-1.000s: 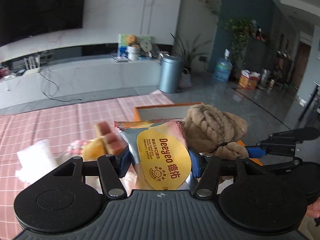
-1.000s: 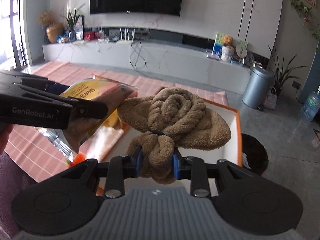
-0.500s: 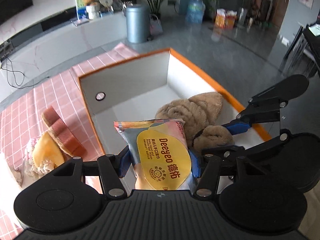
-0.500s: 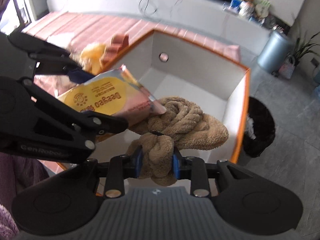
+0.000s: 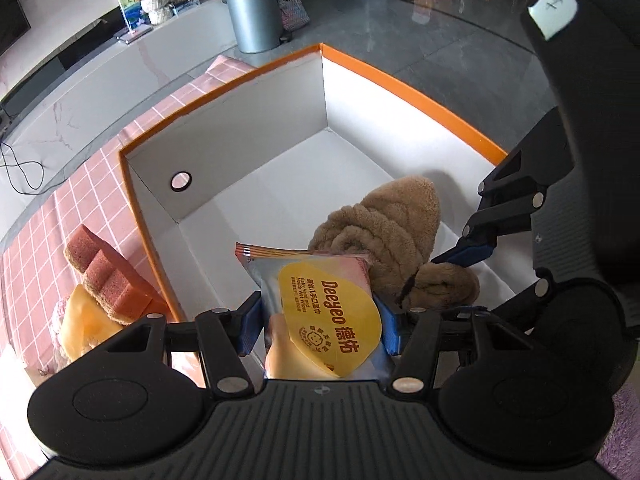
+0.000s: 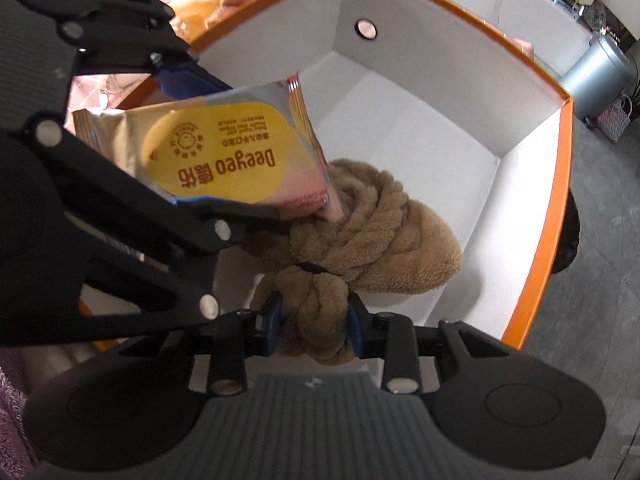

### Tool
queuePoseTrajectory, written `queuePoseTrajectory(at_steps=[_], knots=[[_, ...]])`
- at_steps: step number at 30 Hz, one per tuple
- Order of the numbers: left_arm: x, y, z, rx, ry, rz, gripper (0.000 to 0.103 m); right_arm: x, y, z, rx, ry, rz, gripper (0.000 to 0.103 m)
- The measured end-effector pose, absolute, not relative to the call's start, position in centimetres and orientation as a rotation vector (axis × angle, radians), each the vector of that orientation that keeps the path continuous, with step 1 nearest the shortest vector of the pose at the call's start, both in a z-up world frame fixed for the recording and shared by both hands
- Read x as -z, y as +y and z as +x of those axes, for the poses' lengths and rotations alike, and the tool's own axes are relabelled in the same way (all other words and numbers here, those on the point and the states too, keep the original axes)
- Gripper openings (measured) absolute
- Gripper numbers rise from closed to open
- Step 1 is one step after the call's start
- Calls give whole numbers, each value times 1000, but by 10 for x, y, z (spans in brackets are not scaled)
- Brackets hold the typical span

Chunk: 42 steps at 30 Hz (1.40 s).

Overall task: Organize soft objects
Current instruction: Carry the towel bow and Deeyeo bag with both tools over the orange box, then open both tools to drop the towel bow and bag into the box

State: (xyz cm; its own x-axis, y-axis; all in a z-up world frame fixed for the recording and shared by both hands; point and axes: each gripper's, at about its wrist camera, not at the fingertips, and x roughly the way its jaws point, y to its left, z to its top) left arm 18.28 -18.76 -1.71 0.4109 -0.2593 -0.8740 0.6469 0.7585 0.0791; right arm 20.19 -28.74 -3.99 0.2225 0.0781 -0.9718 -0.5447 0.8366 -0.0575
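Both grippers have been lowered into the orange-rimmed box (image 5: pixel 404 92). The brown towel (image 6: pixel 360 216), lying just beyond the right gripper (image 6: pixel 314 322), is being released by opening jaws; the wipes pack (image 5: pixel 320 312) is clamped in the left gripper (image 5: pixel 318 326) beside it.

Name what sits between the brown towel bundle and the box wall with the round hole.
Only bare white box floor, clearest in the left wrist view, separates the towel bundle from that wall.
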Motion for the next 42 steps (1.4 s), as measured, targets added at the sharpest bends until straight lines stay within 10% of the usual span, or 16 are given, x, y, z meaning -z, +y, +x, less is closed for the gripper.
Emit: queuePoseTrajectory(at_steps=[23, 42], knots=[[17, -177, 188, 589, 1041, 301, 84, 20, -289, 193, -335, 1215, -460, 76], [-32, -135, 153, 567, 838, 179, 84, -28, -293, 154, -248, 983, -431, 82]])
